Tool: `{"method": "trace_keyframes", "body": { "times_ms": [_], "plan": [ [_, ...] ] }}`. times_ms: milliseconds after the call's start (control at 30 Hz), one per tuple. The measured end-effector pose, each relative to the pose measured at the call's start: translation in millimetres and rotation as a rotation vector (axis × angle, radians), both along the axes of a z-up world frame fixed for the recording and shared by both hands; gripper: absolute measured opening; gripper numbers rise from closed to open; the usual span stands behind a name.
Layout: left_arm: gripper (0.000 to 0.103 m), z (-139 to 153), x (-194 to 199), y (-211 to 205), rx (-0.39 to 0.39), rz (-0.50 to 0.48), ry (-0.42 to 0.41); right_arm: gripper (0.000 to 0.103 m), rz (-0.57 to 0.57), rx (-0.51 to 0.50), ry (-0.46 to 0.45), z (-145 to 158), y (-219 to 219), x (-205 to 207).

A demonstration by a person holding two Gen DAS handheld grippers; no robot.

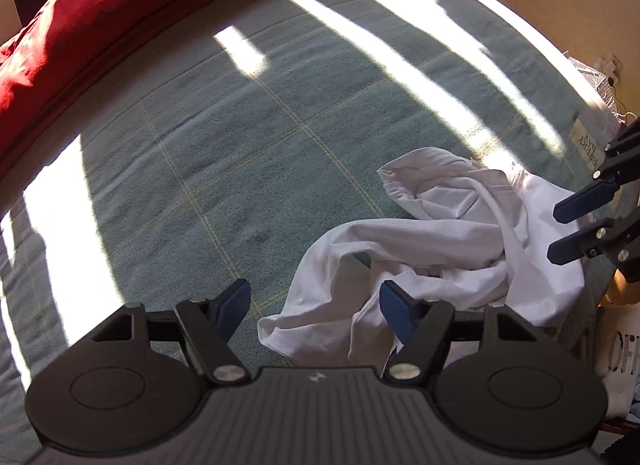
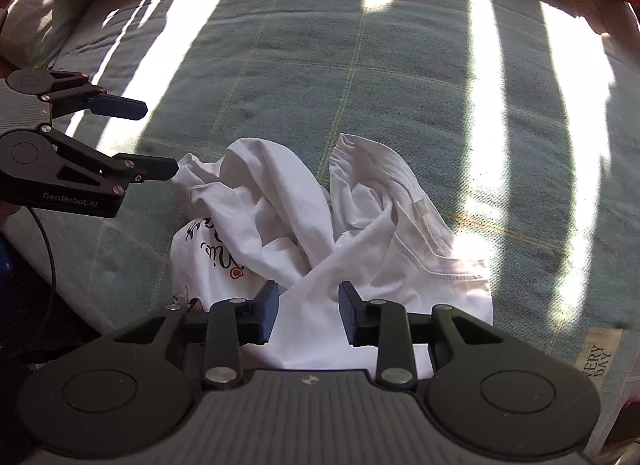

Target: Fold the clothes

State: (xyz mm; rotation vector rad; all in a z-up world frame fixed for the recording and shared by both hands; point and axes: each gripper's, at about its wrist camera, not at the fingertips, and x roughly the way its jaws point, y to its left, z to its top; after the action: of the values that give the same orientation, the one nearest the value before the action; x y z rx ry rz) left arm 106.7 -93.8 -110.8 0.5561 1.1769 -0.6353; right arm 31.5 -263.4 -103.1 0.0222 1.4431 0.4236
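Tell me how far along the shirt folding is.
Nothing looks folded yet: the white shirt lies crumpled on the green blanket. Both the left gripper and the right gripper are open just above it, gripping nothing. Still left: spreading it flat and making every fold.

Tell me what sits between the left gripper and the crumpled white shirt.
Nothing: in the right wrist view only bare green blanket separates the open left gripper from the white shirt.

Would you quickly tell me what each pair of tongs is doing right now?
Left tongs: open, holding nothing, over the edge of the white T-shirt.
Right tongs: open, holding nothing, above the shirt.
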Motion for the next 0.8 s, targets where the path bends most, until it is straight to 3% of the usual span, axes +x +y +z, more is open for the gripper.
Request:
{"method": "trace_keyframes", "body": {
  "times_ms": [100, 233, 400, 433, 533, 567, 633, 800],
  "plan": [
    [0.071, -24, 1, -11, 0.052, -0.112, -0.043, 0.041, -0.034, 0.008, -0.003, -3, 1, -6],
    [0.071, -57, -2, -24, 0.082, -0.260, -0.054, 0.041, -0.080, 0.018, 0.008, -9, -2, -17],
    [0.070, -83, -9, -42, 0.102, -0.436, -0.131, 0.041, -0.124, 0.016, 0.015, -16, -6, -30],
    [0.066, -85, -8, -45, 0.105, -0.457, -0.135, 0.041, -0.131, 0.017, 0.014, -17, -6, -32],
    [0.018, -90, -8, -51, 0.107, -0.500, -0.128, 0.041, -0.145, 0.018, 0.013, -19, -7, -36],
    [0.011, -90, -8, -52, 0.103, -0.502, -0.115, 0.041, -0.150, 0.020, 0.015, -19, -8, -36],
    [0.008, -84, -10, -49, 0.086, -0.496, -0.119, 0.041, -0.156, 0.020, 0.011, -17, -9, -36],
    [0.006, -51, -5, -24, 0.010, -0.335, -0.142, 0.041, -0.165, 0.017, 0.001, -12, -10, -35]
  ]
}}
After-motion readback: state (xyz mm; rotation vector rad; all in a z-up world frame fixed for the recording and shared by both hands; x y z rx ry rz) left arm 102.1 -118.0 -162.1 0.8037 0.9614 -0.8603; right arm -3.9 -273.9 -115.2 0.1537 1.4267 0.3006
